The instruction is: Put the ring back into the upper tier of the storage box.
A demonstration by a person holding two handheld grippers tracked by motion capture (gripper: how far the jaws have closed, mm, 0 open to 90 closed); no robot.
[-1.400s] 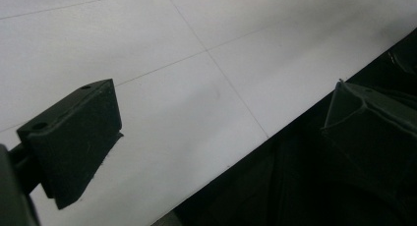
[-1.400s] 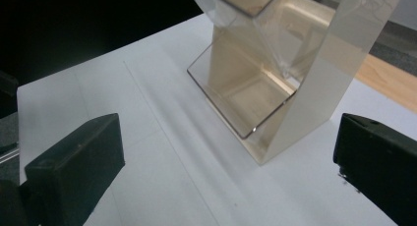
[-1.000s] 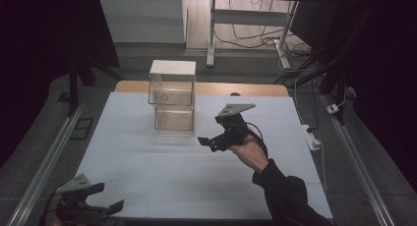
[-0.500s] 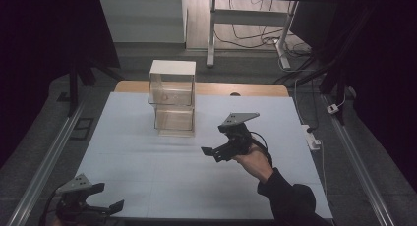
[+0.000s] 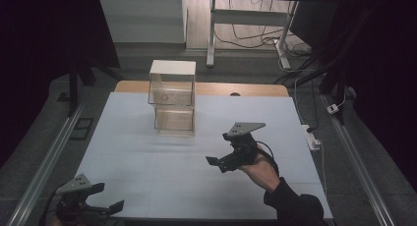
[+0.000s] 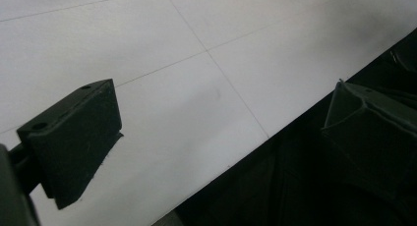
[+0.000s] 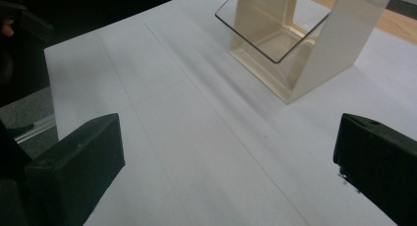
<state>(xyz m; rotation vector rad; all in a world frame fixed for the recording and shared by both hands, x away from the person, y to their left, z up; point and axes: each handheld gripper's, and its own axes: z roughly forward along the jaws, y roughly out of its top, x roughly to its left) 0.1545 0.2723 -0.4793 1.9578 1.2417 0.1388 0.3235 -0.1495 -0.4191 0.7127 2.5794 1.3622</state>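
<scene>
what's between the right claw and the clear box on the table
Nothing: in the high view, bare white table cover separates the right claw from the clear box; the right gripper view agrees.

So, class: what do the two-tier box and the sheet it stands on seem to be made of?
Two-tier box: probably rigid plastic, with cream opaque walls and a clear, glossy front panel you can see the inside through. It could be acrylic. Sheet: matt white, thin and flat, with faint straight lines crossing it, so possibly paper or a vinyl mat. Its look alone does not settle which.
</scene>
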